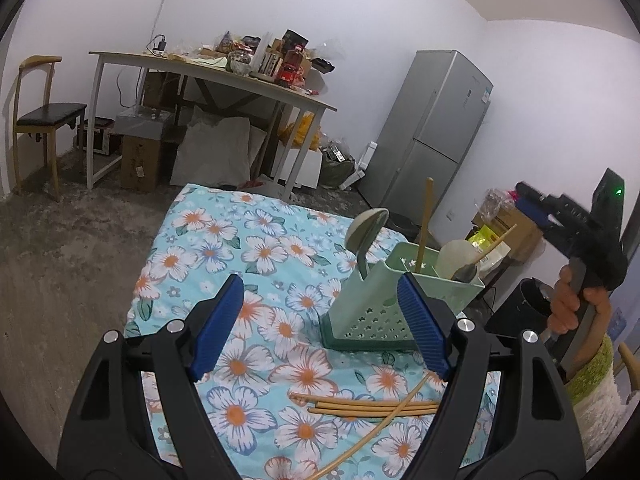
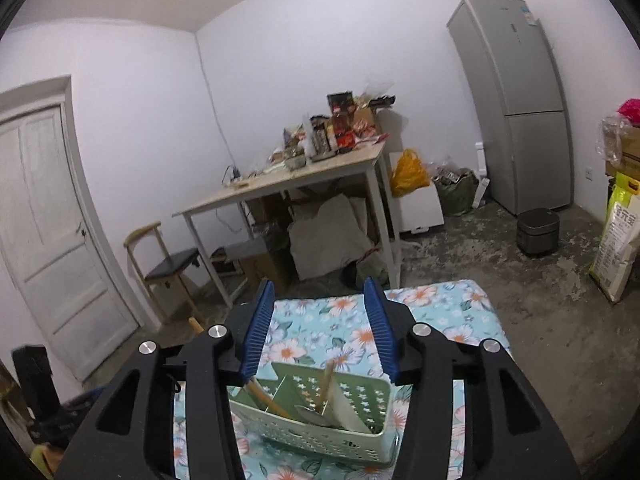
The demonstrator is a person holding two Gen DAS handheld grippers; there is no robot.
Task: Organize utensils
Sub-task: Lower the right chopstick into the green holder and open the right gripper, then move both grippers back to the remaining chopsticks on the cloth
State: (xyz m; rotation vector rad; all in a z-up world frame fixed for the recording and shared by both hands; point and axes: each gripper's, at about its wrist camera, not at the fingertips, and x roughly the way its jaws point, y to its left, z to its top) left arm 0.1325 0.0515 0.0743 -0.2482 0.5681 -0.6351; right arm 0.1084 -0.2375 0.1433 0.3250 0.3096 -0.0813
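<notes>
One green utensil caddy (image 1: 400,304), three loose chopsticks (image 1: 372,406), one fridge (image 2: 516,112), one chair (image 1: 36,120).

The left gripper (image 1: 320,320) has its jaws wide apart, with nothing between them. The right gripper (image 2: 318,328) is half open and empty, and a hand (image 1: 576,300) holds its handle.

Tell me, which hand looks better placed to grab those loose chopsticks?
Probably the left. Its open hand-held gripper hangs just above the loose wooden chopsticks on the floral cloth. The right hand-held gripper, empty, sits over the pale green perforated plastic utensil basket instead.
</notes>
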